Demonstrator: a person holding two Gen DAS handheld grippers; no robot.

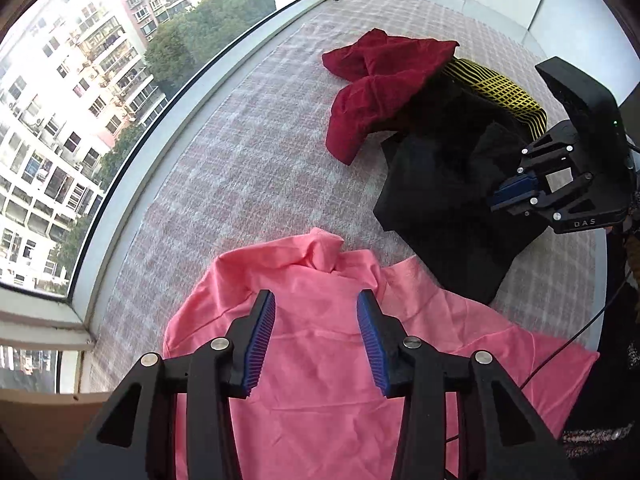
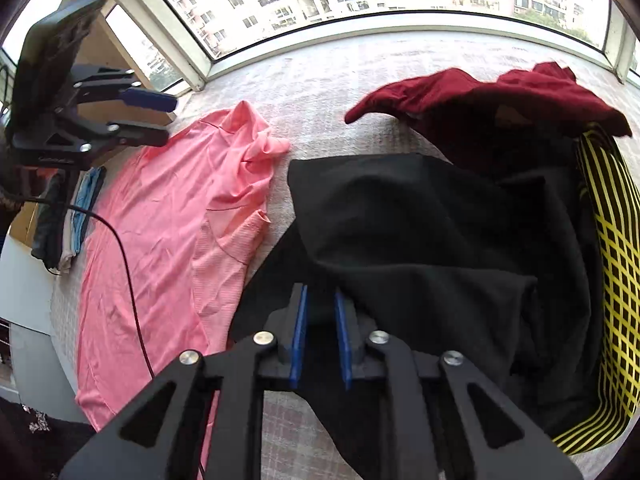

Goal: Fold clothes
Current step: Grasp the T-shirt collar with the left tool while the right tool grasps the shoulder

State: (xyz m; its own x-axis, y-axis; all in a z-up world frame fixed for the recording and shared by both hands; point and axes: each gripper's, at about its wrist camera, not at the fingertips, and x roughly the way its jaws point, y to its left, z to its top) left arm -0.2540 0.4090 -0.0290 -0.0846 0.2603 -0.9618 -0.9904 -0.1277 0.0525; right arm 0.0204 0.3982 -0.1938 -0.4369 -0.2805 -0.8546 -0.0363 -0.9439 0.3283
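Note:
A pink shirt (image 1: 320,360) lies spread on the checked cover (image 1: 248,168), its collar end bunched toward the window. My left gripper (image 1: 316,296) hangs open just above it, fingers well apart and nothing between them. In the right wrist view the pink shirt (image 2: 168,216) lies at left, with the left gripper (image 2: 172,118) above its far end. A black garment (image 2: 420,240) lies crumpled in the middle. My right gripper (image 2: 320,290) is over its near edge, jaws a narrow gap apart, holding nothing that I can see. The right gripper (image 1: 516,196) also shows at the right of the left wrist view.
A dark red garment (image 2: 500,96) and a yellow-and-black patterned one (image 2: 612,260) lie behind and right of the black garment. A small stack of folded clothes (image 2: 80,216) sits at the left edge. A black cable (image 2: 128,272) runs across the pink shirt. Windows (image 1: 100,100) border the surface.

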